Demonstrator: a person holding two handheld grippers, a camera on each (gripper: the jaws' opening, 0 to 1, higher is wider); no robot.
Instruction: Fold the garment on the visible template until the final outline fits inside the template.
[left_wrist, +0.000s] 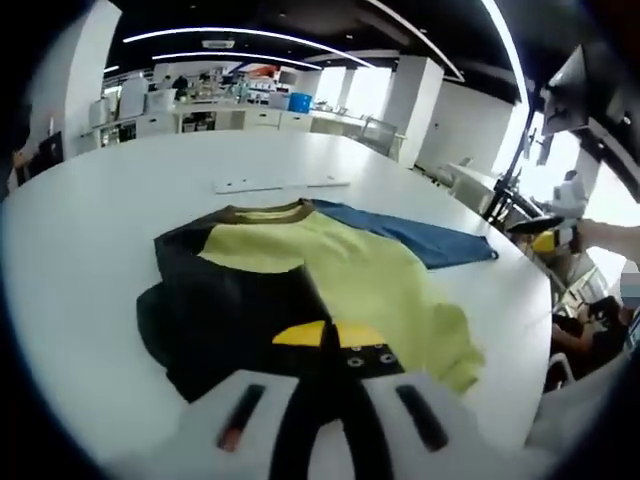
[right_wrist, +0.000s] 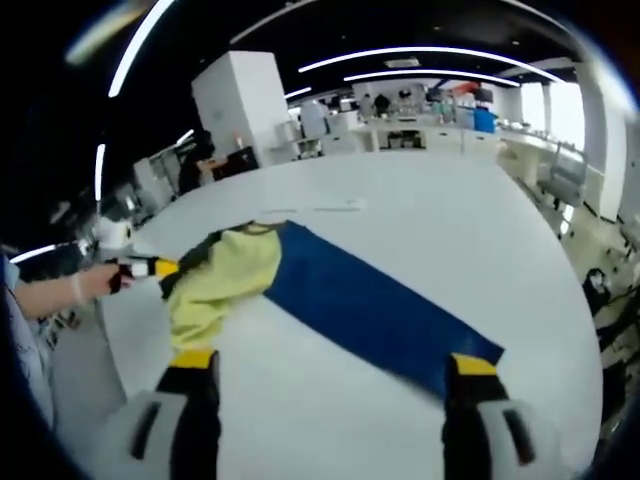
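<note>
A yellow-and-black garment (left_wrist: 330, 290) lies bunched on a white table (left_wrist: 100, 250), resting over one end of a dark blue rectangular template (right_wrist: 375, 310). In the left gripper view the garment's dark collar (left_wrist: 265, 212) points away from the camera and its hem comes toward the jaws, so its long axis runs roughly along the line of sight; the template sticks out from under it to the right as a blue strip (left_wrist: 420, 240). The left gripper (left_wrist: 330, 345) sits at the garment's near edge, its yellow-tipped jaws drawn close together over the black fabric, though whether they actually pinch cloth cannot be told. In the right gripper view the template's long axis runs diagonally from upper left to lower right, with the garment heaped on its far left end. The right gripper (right_wrist: 330, 370) has its jaws wide apart, the right tip touching or just over the template's near corner, the left tip just below the garment. At the left edge a person's hand (right_wrist: 95, 283) holds the other gripper beside the garment.
</note>
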